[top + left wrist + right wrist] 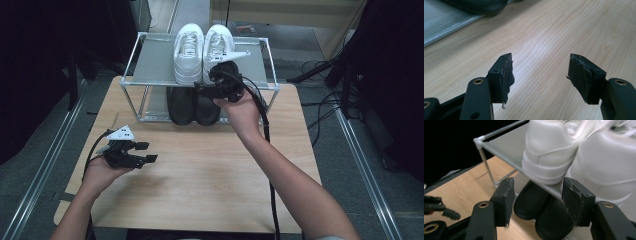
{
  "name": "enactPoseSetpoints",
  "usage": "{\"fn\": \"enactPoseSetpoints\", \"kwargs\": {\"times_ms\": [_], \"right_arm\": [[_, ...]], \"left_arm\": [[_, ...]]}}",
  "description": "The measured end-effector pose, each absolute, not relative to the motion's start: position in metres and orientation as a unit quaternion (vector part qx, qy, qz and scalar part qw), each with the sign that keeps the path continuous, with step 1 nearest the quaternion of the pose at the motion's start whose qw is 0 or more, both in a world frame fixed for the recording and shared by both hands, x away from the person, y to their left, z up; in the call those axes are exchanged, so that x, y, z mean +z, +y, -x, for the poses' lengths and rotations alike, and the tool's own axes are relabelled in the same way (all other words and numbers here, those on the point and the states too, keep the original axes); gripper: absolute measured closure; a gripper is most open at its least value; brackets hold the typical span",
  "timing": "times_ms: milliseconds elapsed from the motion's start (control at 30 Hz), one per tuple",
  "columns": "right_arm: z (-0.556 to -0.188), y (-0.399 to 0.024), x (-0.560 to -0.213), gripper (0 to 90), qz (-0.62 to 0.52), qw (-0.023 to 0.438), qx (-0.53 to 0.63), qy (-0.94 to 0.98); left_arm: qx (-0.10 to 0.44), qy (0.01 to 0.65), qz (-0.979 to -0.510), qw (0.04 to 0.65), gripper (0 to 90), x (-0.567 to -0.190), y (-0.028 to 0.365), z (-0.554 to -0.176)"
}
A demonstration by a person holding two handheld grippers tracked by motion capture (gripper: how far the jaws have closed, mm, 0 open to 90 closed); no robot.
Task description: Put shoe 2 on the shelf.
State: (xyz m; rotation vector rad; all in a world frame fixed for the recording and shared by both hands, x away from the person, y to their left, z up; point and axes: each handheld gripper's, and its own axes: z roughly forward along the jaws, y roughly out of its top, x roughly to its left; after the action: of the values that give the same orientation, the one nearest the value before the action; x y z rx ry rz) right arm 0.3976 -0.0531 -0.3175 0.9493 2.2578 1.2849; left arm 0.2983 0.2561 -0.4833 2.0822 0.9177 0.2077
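A two-tier shoe rack (131, 65) with a thin metal frame stands at the far edge of the wooden worktop (210, 175). Its grey upper shelf (155, 62) carries a pair of white sneakers (189, 47) set side by side with heels toward the person, and the lower shelf holds a pair of black shoes (182, 106), heels likewise facing out. In the high view the right claw (212, 85) is held up at the front edge of the rack, just before the heel of the right-hand white sneaker and above the black pair, its cable trailing back along the forearm. The right gripper view brings what the high view cannot resolve: the jaws stand fairly wide with nothing between the pads, the white sneakers' heels (549, 155) sit just beyond and above them, and the black shoes (534, 202) lie under the shelf edge, seen through the gap between the jaws; none of the shoes is touched. The left claw (145, 152) rests low over the near left part of the worktop, well apart from the rack. The left gripper view shows its jaws spread wide over bare wood, empty, with a black shoe's rounded edge (477, 5) and the grey lower shelf (441, 22) at the upper left corner.
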Motion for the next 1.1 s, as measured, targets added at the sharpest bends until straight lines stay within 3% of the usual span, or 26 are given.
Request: {"fn": "enactPoseSetpoints", "kwargs": {"times_ms": [200, 733, 900, 1100], "right_arm": [[-0.382, -0.061, -0.341, 41.4, -0.334, 0.149, 0.478, 0.798], [-0.352, -0.104, -0.392, 37.6, -0.349, 0.109, 0.487, 0.793], [-0.340, -0.115, -0.402, 30.8, -0.346, 0.121, 0.482, 0.796], [-0.331, -0.134, -0.413, 23.7, -0.317, 0.084, 0.499, 0.802]], "left_arm": [[0.081, 0.363, -0.832, 0.412, 36.7, -0.483, 0.256, -0.298], [0.078, 0.364, -0.834, 0.408, 36.7, -0.485, 0.255, -0.299], [0.081, 0.365, -0.833, 0.408, 36.7, -0.486, 0.254, -0.299], [0.080, 0.366, -0.832, 0.409, 36.7, -0.486, 0.254, -0.298]]}}
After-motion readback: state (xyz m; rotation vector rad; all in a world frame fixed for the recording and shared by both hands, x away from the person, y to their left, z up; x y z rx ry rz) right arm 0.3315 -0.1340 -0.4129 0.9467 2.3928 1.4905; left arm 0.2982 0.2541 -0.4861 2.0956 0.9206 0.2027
